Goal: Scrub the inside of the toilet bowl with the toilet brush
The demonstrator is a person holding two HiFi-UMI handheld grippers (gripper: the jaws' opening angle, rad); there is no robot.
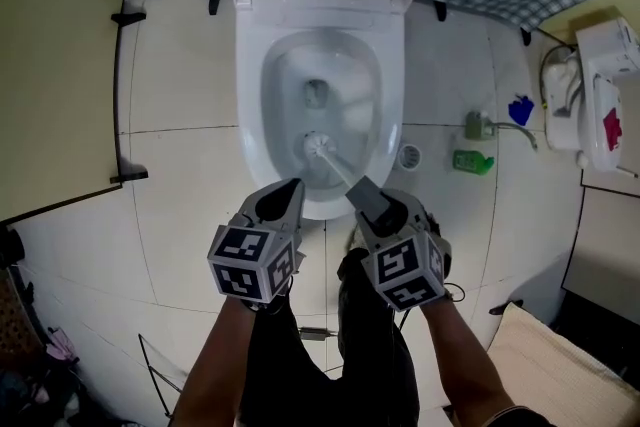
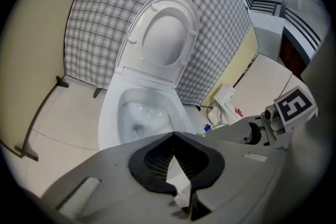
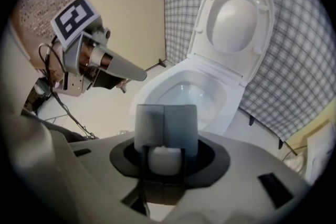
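Head view: one bowl (image 1: pixel 272 105), one brush (image 1: pixel 320 147) clamped by right gripper (image 1: pixel 366 199); left gripper (image 1: pixel 284 197) closed.

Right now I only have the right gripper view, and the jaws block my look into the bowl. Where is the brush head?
Observer: The brush head is inside the toilet bowl, on the near side of the drain.
Operator: What is the left gripper doing?
Observer: The left gripper hovers by the bowl's near rim, beside the right gripper. Its jaws are together and hold nothing.
Operator: Anything on the floor to my right?
Observer: A green container sits right of the toilet.
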